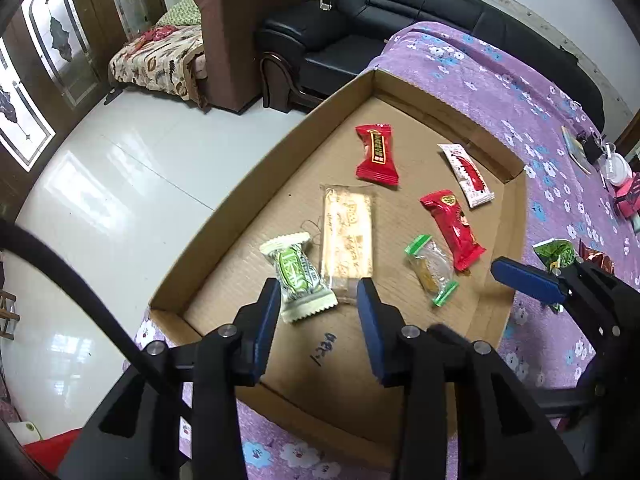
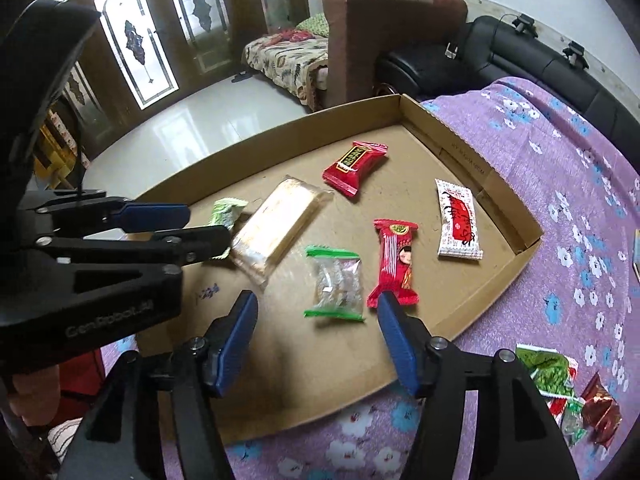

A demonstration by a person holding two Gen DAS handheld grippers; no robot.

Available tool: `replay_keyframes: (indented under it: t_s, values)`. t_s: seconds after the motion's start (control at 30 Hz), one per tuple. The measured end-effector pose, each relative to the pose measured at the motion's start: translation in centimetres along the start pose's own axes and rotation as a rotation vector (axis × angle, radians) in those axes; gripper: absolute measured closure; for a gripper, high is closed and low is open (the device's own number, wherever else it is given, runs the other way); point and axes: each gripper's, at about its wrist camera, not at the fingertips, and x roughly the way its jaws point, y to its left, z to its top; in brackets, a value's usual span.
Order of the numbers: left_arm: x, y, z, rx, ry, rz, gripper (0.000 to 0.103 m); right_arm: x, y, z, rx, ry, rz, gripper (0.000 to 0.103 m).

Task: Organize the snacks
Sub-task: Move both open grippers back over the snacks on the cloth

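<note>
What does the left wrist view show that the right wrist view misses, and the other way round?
Only the left wrist view: the white plastic cup at the far end of the purple floral cloth.

Only the right wrist view: a hand under the left claw.

Both: the shallow cardboard tray, the long clear-wrapped biscuit bar, and the loose green and red snack packets outside the tray. Both claws stand open, empty.
</note>
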Motion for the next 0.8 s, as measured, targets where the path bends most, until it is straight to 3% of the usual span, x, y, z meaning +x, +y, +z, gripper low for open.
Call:
replay_keyframes:
  t_s: [0.27,0.43,0.57,0.8]
  values:
    - [-1.7,-2.2,-1.7,0.0,-0.041,0.002,0.042,-2.3,-0.9,-2.7,0.039,-0.029,0.026,0.034]
    - [-2.7,-5.9,-2.9,0.067,-0.063,-0.032,0.027,-4.7,-3.5,-5.7,0.12,-0.068,0.015,0.032]
    - [-2.5,-9.5,-2.8,0.128,-0.047,-0.06,0.026,-7.1,-7.9,-8.3,0.198,-0.101,-0.049,0.032]
    - [-2.4,-14.9,-2.3,0.179,-0.039,-0.095,0.026,-11.3,-19.2,-13.5,0.376,-0.141,-0.238,0.031]
